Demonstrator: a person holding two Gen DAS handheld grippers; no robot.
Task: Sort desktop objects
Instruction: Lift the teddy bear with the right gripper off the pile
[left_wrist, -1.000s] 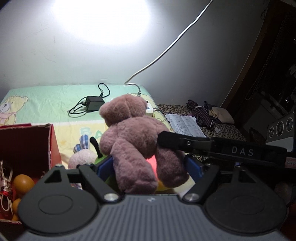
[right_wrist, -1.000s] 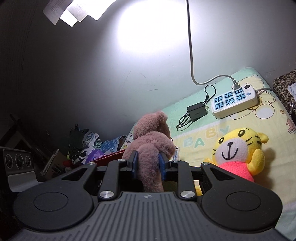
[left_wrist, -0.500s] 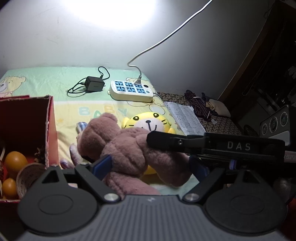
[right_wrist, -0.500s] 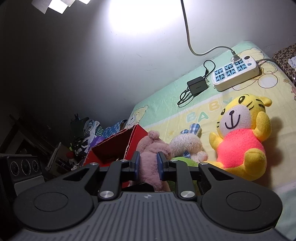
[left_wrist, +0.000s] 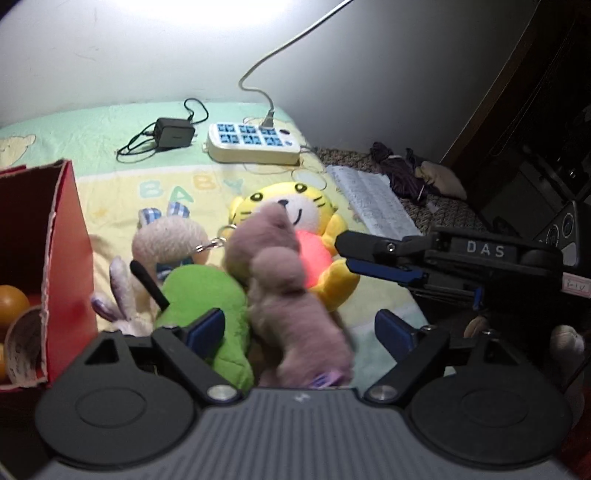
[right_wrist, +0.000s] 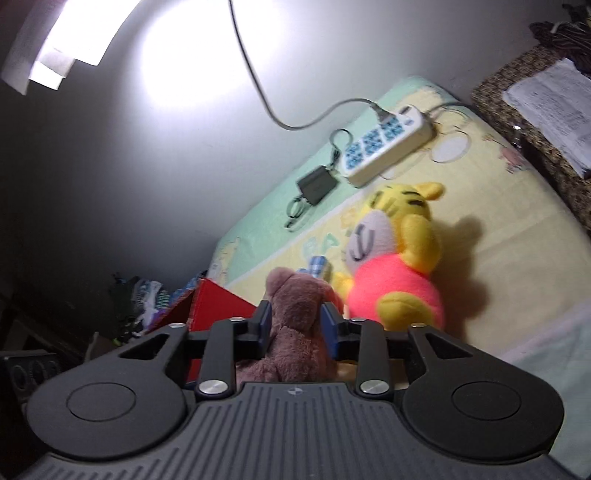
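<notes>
Bear (left_wrist: 284, 280) lowered onto pile | right claw (right_wrist: 297, 323) still clamps it | left claw (left_wrist: 299, 328) wide

Matte black on both grippers: ribbed grey housing up front, twin round discs, silver screws at the linkage pivots. Blue pads lining the left gripper (left_wrist: 299, 328) and right gripper (right_wrist: 297, 321) fingers. White "DAS" lettering on the right one's side.
</notes>
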